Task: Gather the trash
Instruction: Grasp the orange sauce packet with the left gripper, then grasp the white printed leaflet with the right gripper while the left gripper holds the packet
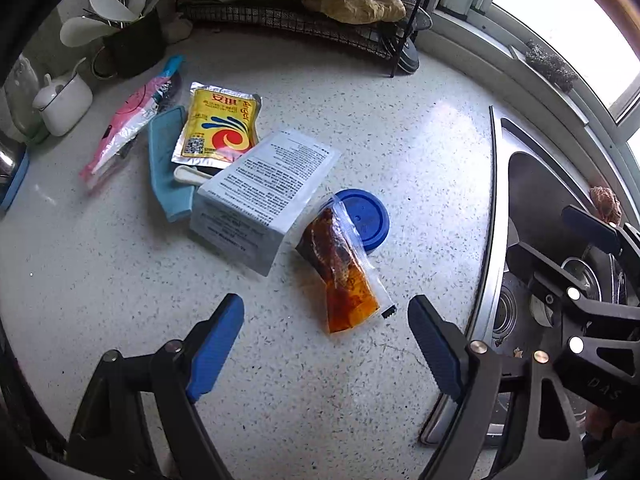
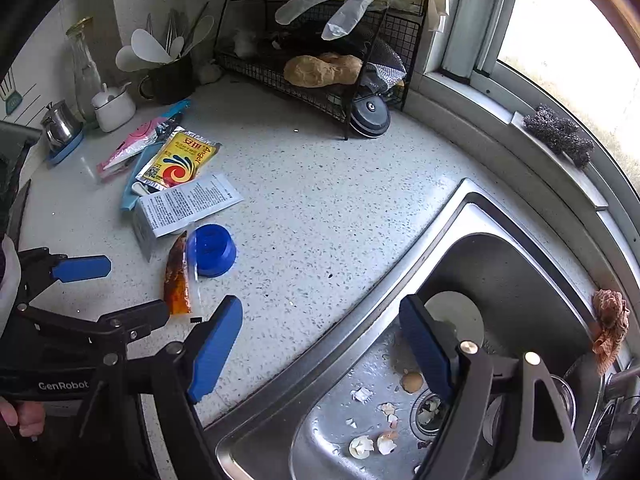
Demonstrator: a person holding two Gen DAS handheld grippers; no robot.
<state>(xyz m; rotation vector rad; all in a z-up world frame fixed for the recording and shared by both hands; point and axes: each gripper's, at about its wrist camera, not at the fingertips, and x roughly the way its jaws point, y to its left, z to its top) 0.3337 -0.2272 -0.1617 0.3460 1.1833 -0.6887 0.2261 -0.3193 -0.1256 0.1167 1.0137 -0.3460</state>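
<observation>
Both the left gripper point(image 1: 326, 322) and the right gripper point(image 2: 320, 322) have black angular linkage frames, brass-coloured pivot pins, flat blue finger pads point(image 2: 216, 344) and white "GenRobot" lettering.

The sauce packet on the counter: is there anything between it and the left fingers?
Nothing visible. The left gripper is open and empty, and only bare counter lies between its fingers and the sauce packet. The packet's far end rests on the blue lid, next to the white box; the near end is free.
</observation>
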